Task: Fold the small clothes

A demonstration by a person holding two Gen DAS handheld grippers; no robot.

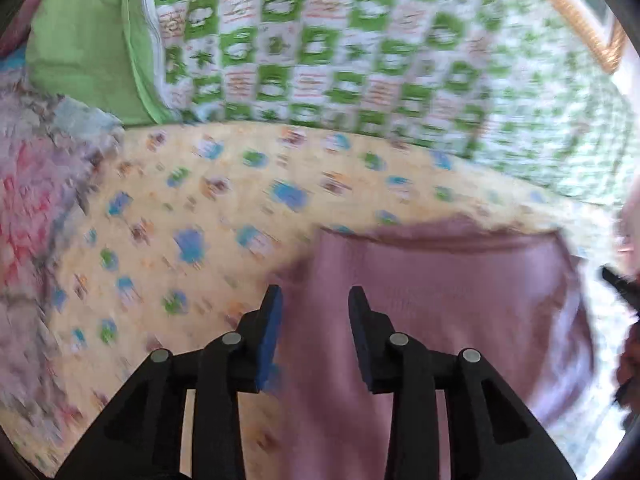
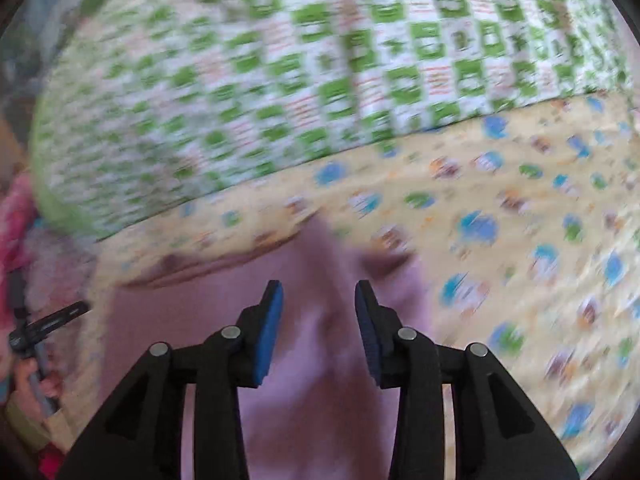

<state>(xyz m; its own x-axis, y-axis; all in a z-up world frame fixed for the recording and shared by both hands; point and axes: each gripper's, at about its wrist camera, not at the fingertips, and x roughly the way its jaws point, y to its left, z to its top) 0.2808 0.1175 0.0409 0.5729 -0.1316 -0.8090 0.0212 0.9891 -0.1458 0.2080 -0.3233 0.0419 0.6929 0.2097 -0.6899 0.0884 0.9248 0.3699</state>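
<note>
Two grippers hang over one mauve garment [image 1: 432, 292] that lies spread on the yellow printed sheet [image 1: 180, 208] of the bed, near the green checked quilt [image 1: 340, 48]. We judge a fold is between grasps: next we must pick an edge and pinch it. From the left, our left gripper [image 1: 316, 300] has its jaws partly apart with nothing between the pads, above the garment's left edge. Our right gripper [image 2: 319, 294] is likewise partly apart and empty, above the cloth's far edge.
</note>
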